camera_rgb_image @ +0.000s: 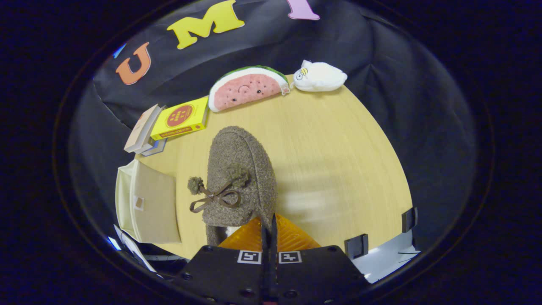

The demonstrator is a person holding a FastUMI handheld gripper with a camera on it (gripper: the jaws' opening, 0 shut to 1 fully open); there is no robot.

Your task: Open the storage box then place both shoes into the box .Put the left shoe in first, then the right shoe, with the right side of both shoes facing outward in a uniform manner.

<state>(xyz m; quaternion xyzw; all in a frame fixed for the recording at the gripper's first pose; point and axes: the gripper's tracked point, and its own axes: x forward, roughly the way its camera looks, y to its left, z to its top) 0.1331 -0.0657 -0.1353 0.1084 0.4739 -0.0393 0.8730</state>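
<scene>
Fingers [269, 231] stand pressed together with only a thin slit between them, and they seem to pinch the heel edge of a brown fuzzy shoe [241, 173], though the exact contact is hidden behind them. That shoe points away toward the far side of the round wooden surface [338, 161], with a bow and two pompoms on its top. Whether the shoe rests on the surface or hangs above it cannot be told. To the left of the shoe, at the left edge of the surface, sits a beige storage box [150, 207] with a small tab on its flap. Farther off on the left lie a yellow box [180, 118] and some books [142, 131]. At the far edge are a watermelon plush [247, 87] and a white plush [319, 76]
</scene>
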